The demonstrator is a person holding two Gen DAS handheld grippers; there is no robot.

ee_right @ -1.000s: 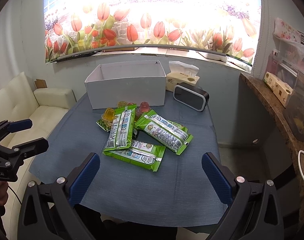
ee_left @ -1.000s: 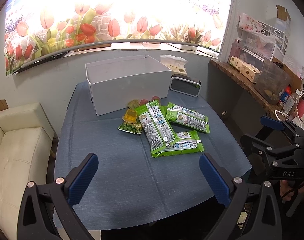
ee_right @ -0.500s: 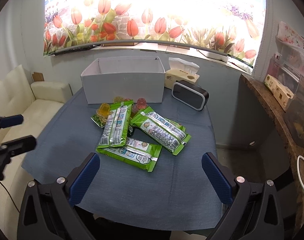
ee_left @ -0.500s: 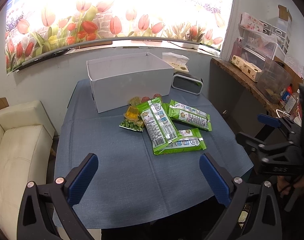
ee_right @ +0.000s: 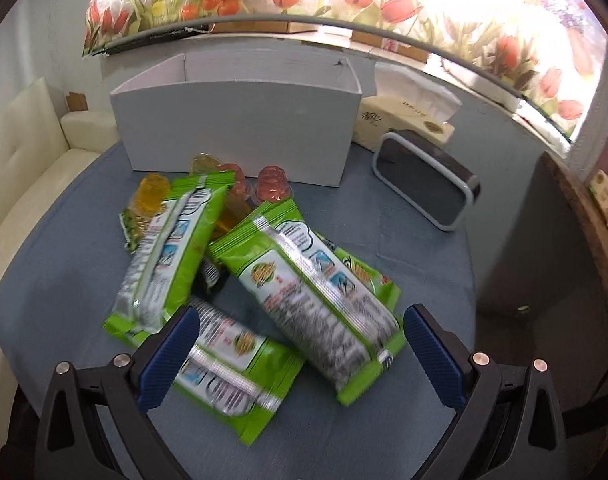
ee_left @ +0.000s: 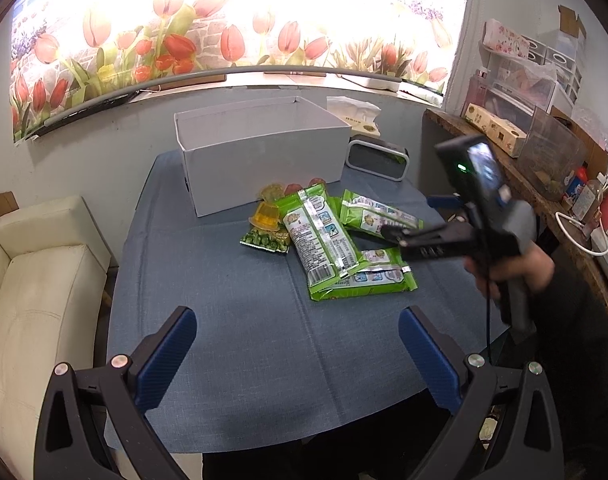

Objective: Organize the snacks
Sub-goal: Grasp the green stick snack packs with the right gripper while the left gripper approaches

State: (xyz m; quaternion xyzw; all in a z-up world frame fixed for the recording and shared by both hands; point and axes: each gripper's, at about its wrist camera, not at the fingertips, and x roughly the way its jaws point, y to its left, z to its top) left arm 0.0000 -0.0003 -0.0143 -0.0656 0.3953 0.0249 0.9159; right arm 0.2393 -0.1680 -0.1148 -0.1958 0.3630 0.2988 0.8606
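Now the right gripper point(ee_right: 300, 354), jaws apart, is nearing the green snack packets point(ee_right: 311, 300); straddling one across its width, clear of neighbours, seems wisest, while the left gripper point(ee_left: 296, 354) is waiting, jaws apart.

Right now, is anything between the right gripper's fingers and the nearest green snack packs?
Nothing visible. The right gripper is open, and the green snack packs lie directly ahead of its fingers on the blue tablecloth, uncovered. The white box stands behind the pile.
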